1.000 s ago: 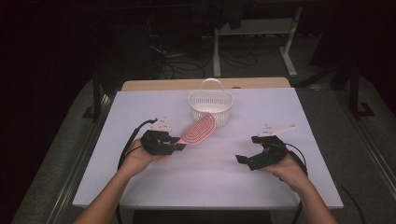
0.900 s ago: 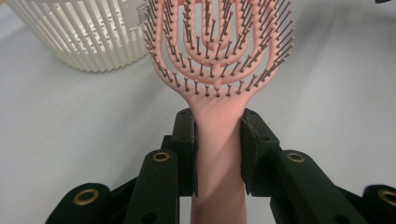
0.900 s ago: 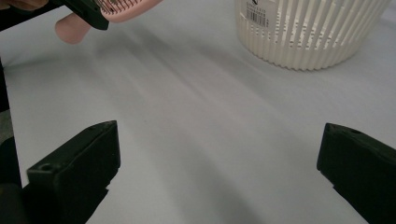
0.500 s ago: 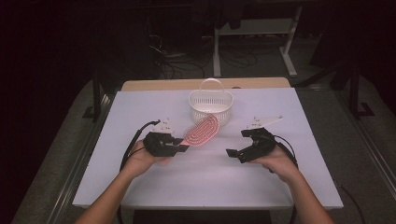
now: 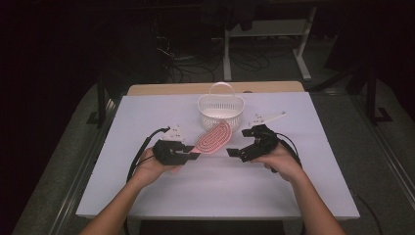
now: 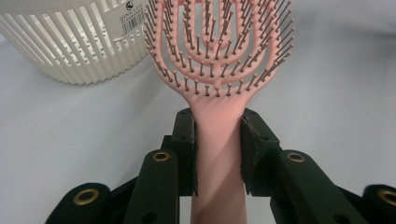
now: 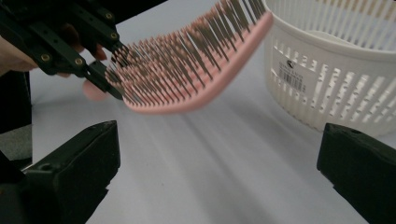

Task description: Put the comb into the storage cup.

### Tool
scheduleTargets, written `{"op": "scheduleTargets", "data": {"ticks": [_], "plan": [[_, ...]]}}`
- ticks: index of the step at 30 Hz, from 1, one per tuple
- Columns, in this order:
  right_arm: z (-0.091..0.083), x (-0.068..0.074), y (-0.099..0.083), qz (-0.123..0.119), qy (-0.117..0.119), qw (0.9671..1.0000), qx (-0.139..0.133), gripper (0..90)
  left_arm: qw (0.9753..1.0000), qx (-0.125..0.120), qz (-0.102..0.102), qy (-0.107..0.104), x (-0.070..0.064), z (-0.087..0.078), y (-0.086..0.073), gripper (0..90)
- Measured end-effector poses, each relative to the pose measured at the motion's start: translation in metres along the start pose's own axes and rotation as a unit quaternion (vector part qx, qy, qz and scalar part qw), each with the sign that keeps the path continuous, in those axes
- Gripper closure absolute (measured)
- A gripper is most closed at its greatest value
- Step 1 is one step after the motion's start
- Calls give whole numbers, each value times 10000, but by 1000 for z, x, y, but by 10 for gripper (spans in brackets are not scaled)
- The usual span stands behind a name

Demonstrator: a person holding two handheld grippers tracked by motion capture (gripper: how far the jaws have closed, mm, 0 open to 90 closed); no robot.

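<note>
Dark surroundings frame a white worktop (image 5: 215, 186). Left hand-held gripper (image 6: 217, 140) clamps the pink hairbrush (image 5: 213, 138) by its handle, raised just short of the white basket (image 5: 220, 110) near the far edge; right hand-held gripper (image 5: 238, 152) waits wide open. Placing it inside seems left.

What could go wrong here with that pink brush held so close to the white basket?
The left tool grips the pink brush only by its narrow handle, so the long head could swing or slip. The head's tip is near the white basket, which looks light and might get knocked. The open right tool is close and could bump the bristles.
</note>
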State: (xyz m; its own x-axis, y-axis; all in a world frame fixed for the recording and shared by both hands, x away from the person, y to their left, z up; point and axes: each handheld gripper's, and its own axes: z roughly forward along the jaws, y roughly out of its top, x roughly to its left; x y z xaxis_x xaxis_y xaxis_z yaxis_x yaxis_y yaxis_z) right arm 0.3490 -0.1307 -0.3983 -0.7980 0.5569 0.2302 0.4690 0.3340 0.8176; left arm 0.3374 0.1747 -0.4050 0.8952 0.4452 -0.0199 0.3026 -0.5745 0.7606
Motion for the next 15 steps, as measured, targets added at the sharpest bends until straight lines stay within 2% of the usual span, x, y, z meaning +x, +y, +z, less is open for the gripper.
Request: {"op": "scheduleTargets", "data": {"ticks": [4, 10, 15], "plan": [[6, 2, 3, 98, 87, 9998, -142, 0, 10000, -35, 31, 18, -2, 2, -1, 704], [14, 6, 0, 110, 74, 9999, -29, 0, 9999, -23, 134, 30, -7, 9, -2, 704], [17, 6, -2, 163, 116, 9998, -46, 0, 9998, -51, 214, 38, -12, 13, -1, 704]]}}
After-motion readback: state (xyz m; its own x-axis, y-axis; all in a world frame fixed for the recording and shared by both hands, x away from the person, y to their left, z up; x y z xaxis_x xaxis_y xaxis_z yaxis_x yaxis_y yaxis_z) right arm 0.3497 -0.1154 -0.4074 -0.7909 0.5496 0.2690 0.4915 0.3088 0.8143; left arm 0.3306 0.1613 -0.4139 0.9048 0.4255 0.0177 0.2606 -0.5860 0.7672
